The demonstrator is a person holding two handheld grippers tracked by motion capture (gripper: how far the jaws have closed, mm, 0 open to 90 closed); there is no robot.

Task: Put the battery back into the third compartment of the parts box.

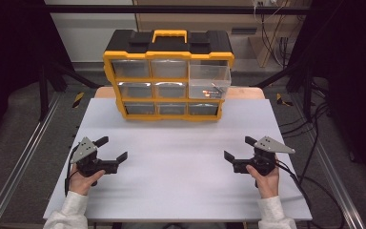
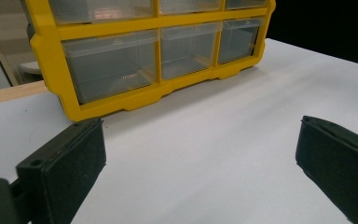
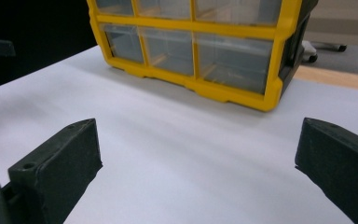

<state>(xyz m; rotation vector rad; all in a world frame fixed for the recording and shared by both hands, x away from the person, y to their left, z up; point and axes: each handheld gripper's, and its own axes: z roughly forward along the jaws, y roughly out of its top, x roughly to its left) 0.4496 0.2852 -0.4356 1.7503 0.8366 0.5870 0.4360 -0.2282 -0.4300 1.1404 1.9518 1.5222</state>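
Observation:
A yellow and black organizer (image 1: 167, 52) with several clear drawers stands at the far middle of the white table (image 1: 181, 191). Its right-hand drawer (image 1: 210, 79) in the upper rows is pulled out, with small orange bits inside. My left gripper (image 1: 114, 148) rests low near the table's front left, open and holding nothing. My right gripper (image 1: 238, 148) mirrors it at the front right, open and holding nothing. In the left gripper view the jaws of my left gripper (image 2: 200, 158) stand wide apart before the organizer (image 2: 121, 100). The right gripper view shows my right gripper (image 3: 198, 158) the same way, facing the organizer (image 3: 233, 93).
Metal rails run along the floor at both sides of the table. Cables (image 1: 310, 143) trail on the floor to the right. A wooden board edge (image 1: 248, 91) shows behind the organizer.

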